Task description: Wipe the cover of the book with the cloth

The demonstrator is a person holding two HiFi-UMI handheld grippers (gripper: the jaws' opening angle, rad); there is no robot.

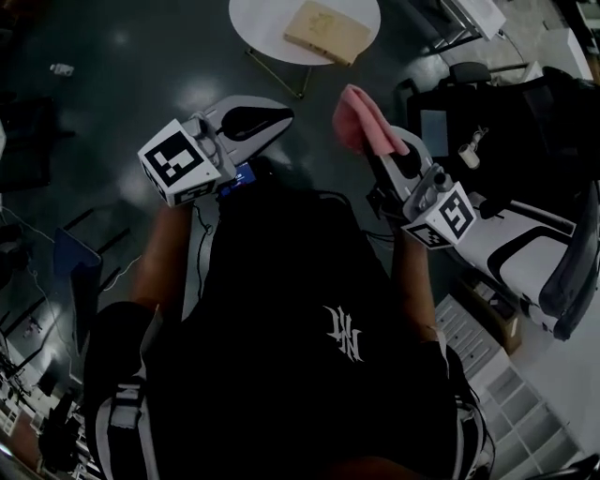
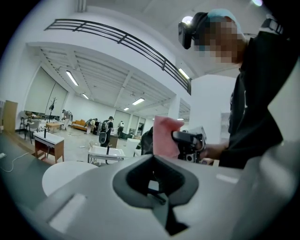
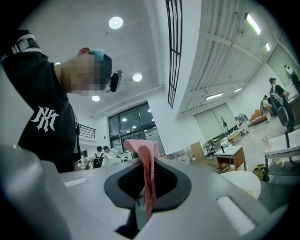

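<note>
My left gripper (image 1: pixel 274 119) is held up in front of my torso, jaws closed together with nothing between them. My right gripper (image 1: pixel 379 156) sits alongside, well apart, pinching the pink cloth (image 1: pixel 361 117) — both forearms bare.

We see the book (image 1: pixel 328 31), a tan rectangular volume, lying flat and closed on the round white counter (image 1: pixel 260 26). It sits toward the counter's right side, turned a little askew to the rim. The cloth (image 1: pixel 364 120) is pink and soft, gathered into a crumpled fold. It is off the counter, in the air beyond its near edge, pinched in the right hand-held gripper (image 3: pixel 144 197), with its loose end standing up past the jaws. Cloth and book are well apart.
</note>
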